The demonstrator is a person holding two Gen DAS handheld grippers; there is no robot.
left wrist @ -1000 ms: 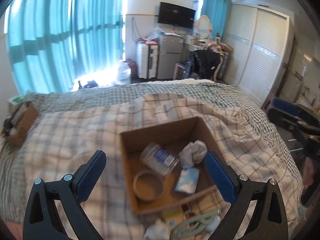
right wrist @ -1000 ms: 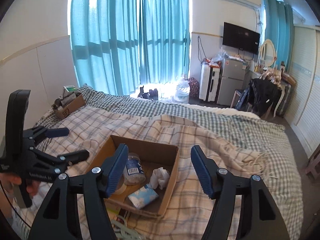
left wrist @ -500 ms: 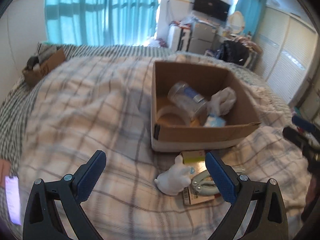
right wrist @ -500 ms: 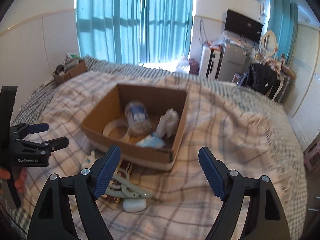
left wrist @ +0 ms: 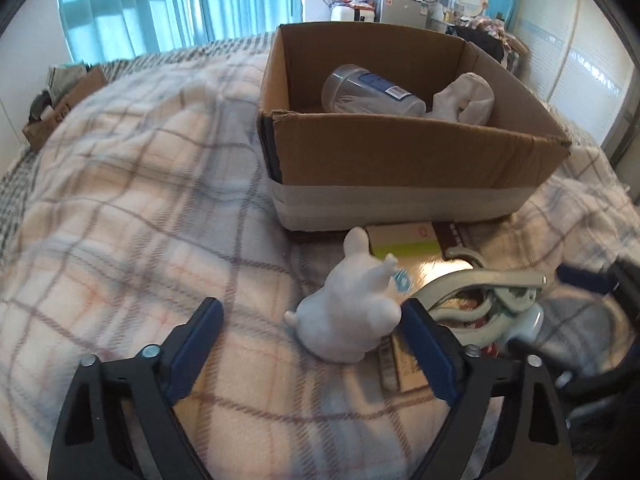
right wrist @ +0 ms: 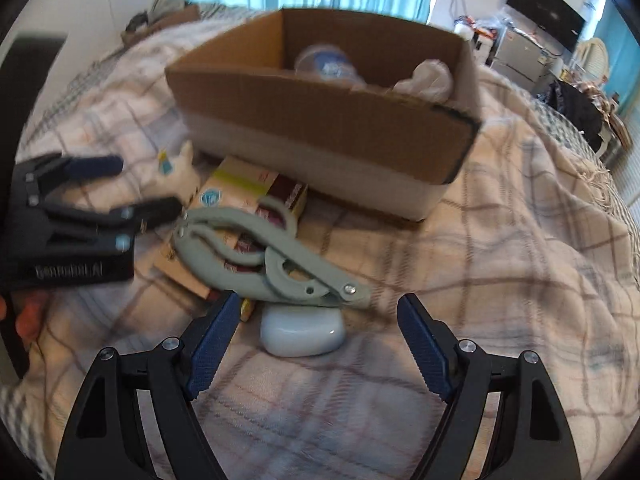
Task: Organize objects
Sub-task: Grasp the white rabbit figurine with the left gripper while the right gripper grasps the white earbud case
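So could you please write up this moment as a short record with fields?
surface: plaid blanket on a bed
box: open cardboard box holding a clear jar and a white sock
outside box: white rabbit figure, flat packet, grey folding hanger, white case
left gripper: jaws closing, rabbit figure between them, not yet pressed
right gripper: jaws open, over the white case
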